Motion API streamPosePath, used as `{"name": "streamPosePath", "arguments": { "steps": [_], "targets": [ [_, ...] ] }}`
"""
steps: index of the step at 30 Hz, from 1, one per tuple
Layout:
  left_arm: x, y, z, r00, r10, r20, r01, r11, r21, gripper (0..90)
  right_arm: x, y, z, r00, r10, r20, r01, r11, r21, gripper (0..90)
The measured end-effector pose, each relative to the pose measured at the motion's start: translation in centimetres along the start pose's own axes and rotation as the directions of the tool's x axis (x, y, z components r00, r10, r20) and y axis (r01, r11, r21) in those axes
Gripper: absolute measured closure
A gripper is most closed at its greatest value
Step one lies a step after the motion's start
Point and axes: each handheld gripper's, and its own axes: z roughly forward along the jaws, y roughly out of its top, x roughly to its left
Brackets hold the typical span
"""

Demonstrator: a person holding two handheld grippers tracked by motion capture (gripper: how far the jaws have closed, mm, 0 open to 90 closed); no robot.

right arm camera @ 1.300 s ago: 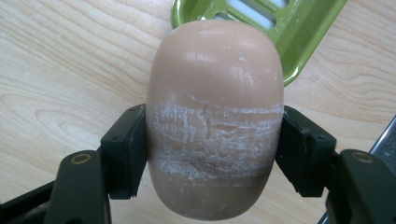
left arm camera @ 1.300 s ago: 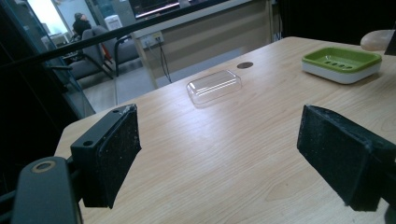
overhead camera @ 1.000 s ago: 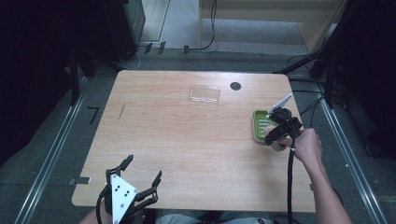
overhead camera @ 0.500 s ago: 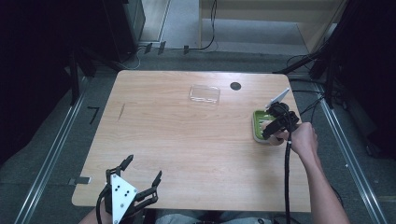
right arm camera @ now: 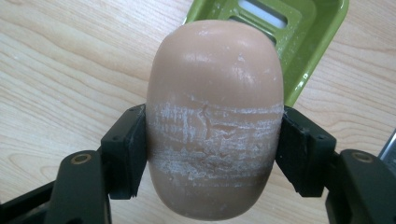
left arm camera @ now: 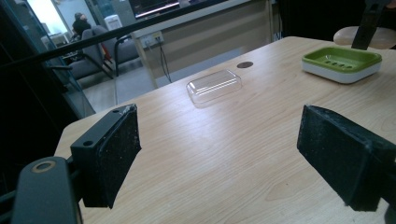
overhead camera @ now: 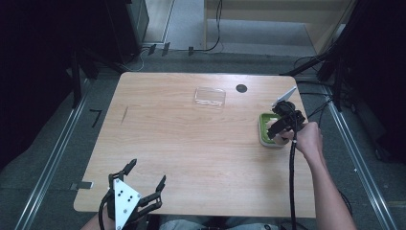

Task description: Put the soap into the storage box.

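Note:
A tan bar of soap [right arm camera: 215, 116] is clamped between the jaws of my right gripper [right arm camera: 212, 149], which is shut on it. The bar hangs over the near corner of a green soap dish [right arm camera: 308, 42]. In the high view the right gripper [overhead camera: 280, 125] is over the green soap dish [overhead camera: 264, 129] at the table's right side. My left gripper [overhead camera: 139, 187] stands open at the table's front left edge, its pads [left arm camera: 114, 149] wide apart with nothing between them. The green dish [left arm camera: 343, 63] lies far off to its right.
A clear plastic lid [overhead camera: 209, 97] lies at the back middle of the wooden table [overhead camera: 191, 143], with a dark round hole [overhead camera: 241, 88] beside it. The clear lid [left arm camera: 214, 85] sits straight ahead of the left gripper. Dark frames and cables surround the table.
The right hand and gripper with the soap have moved slightly away from the person, further over the green dish. The left gripper has stayed put.

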Motion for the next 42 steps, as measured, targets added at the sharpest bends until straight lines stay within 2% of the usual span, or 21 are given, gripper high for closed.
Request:
{"name": "streamPosePath", "arguments": {
  "steps": [11, 19, 28, 42],
  "targets": [
    [0.0, 0.0, 0.0, 1.0, 0.0, -0.002, 0.0, 1.0, 0.001, 13.9, -0.2, 0.8, 0.2, 0.9995, 0.026, 0.016, -0.026, 0.9996, -0.013, 33.3],
    [0.1, 0.0, 0.0, 1.0, -0.005, -0.002, 0.005, 1.0, -0.001, 13.9, -0.6, 1.5, 0.3, 0.9979, 0.065, -0.001, -0.065, 0.9976, -0.023, 33.3],
    [0.1, 0.0, 0.0, 1.0, -0.002, -0.001, 0.002, 1.0, -0.001, 13.9, -0.8, 2.2, 0.6, 0.9965, 0.083, -0.006, -0.083, 0.9959, -0.035, 33.4],
    [0.1, 0.0, -0.1, 1.0, -0.005, -0.002, 0.005, 1.0, -0.001, 13.9, -1.7, 2.9, 2.0, 0.9883, 0.152, -0.012, -0.152, 0.9874, -0.043, 33.4]
  ]
}}
